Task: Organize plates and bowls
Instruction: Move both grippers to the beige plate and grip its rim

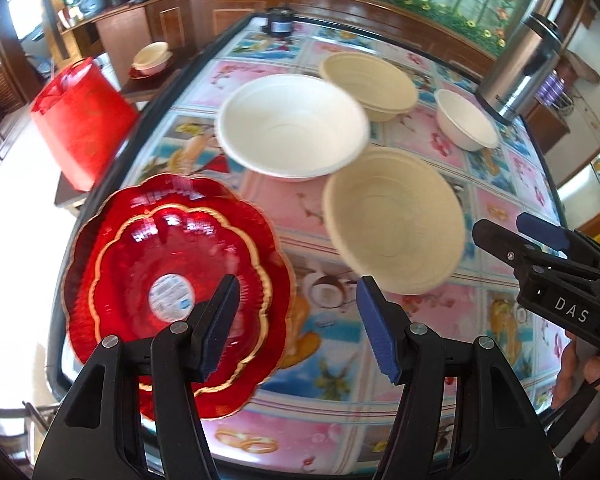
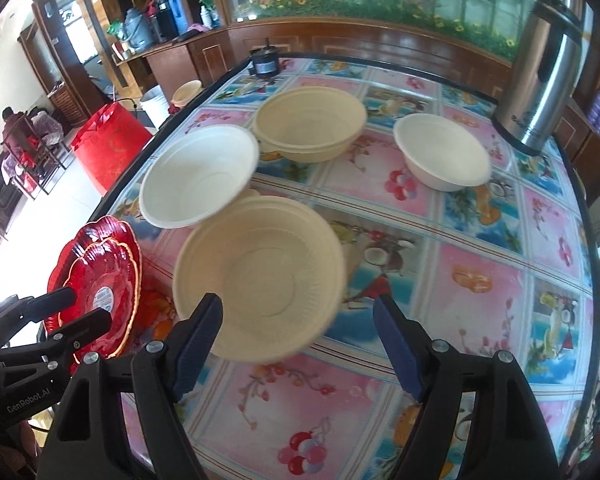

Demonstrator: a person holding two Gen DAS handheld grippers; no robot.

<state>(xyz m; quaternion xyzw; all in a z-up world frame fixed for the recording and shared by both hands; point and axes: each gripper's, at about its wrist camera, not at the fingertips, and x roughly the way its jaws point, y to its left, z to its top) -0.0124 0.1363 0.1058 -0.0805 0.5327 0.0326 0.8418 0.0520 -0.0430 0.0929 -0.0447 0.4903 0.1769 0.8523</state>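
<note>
Two scalloped red plates (image 1: 176, 292) lie stacked at the table's near left corner. My left gripper (image 1: 298, 284) hangs open above the table, its left finger in front of the plates' rim, with nothing between the pads. A cream bowl (image 2: 260, 276) sits just beyond my right gripper (image 2: 298, 302), which is open and empty. Behind it are a white bowl (image 2: 198, 176), a stack of cream bowls (image 2: 310, 124) and a smaller white bowl (image 2: 440, 156). The left gripper (image 2: 86, 304) shows over the red plates (image 2: 100, 280) in the right wrist view. The right gripper (image 1: 504, 224) shows at the right edge of the left wrist view.
The table (image 2: 460, 280) has a flowered cover and a dark rim. A tall steel urn (image 2: 540, 80) stands at its far right corner and a small dark device (image 1: 280, 22) at the far edge. A red bag (image 1: 80, 120) stands on the floor to the left.
</note>
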